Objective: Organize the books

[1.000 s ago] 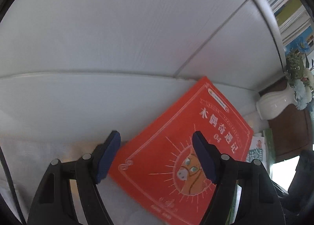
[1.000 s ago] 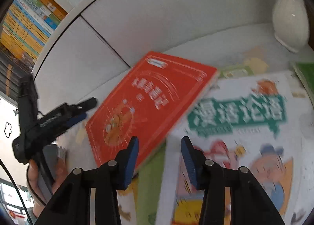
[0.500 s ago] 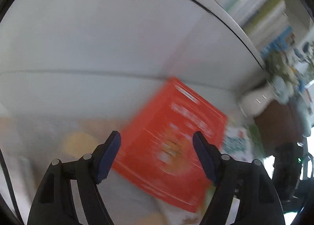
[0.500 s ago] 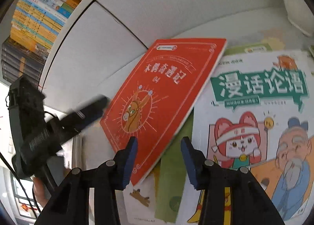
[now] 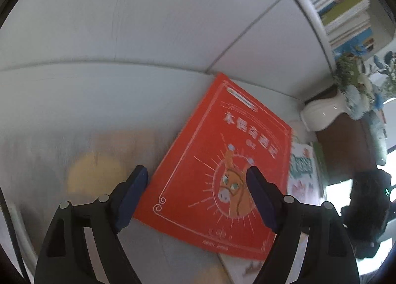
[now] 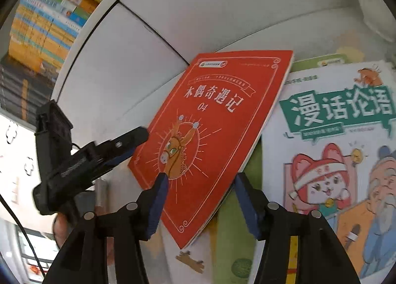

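Since the red book (image 6: 210,140) has swung from lying skewed across the pile to sitting squarer, its title now reading upright from the right-hand side, it looks ready to be picked up rather than nudged again. It lies tilted on the heap of flat books, its far corner near the white back panel (image 5: 148,24), its right edge overlapping the white picture book (image 6: 334,148) with the green title banner, and a green book (image 6: 232,234) shows underneath between them. Both tools have just been opening. The right gripper (image 6: 200,202) now stands at a middling gape, the book's near corner between its blue pads, which do not seem to press on it. The left gripper (image 5: 198,197) is spread wider, hovering over the book's left edge and lower cover, holding nothing; from the right-hand view its tips (image 6: 133,140) sit just beside that edge, whether touching I cannot tell. My guess is the next step is a proper grasp to lift the book toward the rows of shelved books (image 6: 42,36) above. A white vase (image 5: 321,113) stands off to the right, well apart.
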`<action>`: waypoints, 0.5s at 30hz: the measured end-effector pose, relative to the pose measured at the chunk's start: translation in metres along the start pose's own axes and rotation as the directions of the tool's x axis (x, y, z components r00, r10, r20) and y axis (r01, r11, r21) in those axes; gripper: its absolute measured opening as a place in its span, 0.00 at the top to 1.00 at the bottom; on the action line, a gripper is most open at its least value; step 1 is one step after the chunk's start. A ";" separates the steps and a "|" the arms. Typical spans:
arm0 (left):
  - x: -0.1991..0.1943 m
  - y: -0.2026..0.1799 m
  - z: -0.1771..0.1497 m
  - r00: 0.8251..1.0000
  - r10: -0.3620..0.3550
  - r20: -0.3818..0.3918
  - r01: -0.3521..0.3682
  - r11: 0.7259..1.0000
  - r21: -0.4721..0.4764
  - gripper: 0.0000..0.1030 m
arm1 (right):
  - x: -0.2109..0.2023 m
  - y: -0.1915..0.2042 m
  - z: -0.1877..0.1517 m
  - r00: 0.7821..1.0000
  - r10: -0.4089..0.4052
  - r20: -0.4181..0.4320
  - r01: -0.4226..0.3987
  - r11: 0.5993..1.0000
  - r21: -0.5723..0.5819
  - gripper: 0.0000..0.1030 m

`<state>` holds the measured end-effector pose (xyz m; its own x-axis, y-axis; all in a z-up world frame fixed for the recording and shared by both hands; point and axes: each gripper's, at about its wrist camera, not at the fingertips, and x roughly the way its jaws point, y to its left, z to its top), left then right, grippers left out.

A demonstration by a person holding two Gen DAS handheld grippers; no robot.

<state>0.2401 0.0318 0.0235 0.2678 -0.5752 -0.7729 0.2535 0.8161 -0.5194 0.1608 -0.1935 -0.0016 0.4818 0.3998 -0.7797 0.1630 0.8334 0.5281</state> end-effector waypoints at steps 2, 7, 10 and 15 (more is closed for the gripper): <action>-0.015 -0.004 -0.021 1.000 0.005 0.001 -0.005 1.000 0.009 0.23 | -0.003 -0.002 -0.006 1.000 0.015 -0.017 -0.014 1.000 0.016 0.46; -0.051 -0.016 -0.085 0.998 0.042 -0.036 -0.042 0.999 0.001 0.23 | -0.019 0.011 -0.045 0.995 -0.020 -0.095 0.013 0.998 -0.068 0.45; -0.076 -0.024 -0.133 0.998 0.032 -0.051 -0.034 0.999 -0.041 0.23 | -0.033 0.017 -0.078 0.988 -0.045 -0.144 0.025 0.990 -0.141 0.45; -0.096 -0.044 -0.212 0.994 -0.033 -0.108 0.026 0.998 -0.065 0.23 | -0.064 0.012 -0.130 0.975 -0.103 -0.195 0.062 0.976 -0.207 0.45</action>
<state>0.0065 0.0634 0.0433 0.1575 -0.5925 -0.7900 0.1996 0.8026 -0.5621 0.0201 -0.1598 0.0107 0.2855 0.3780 -0.8807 0.0112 0.9175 0.3975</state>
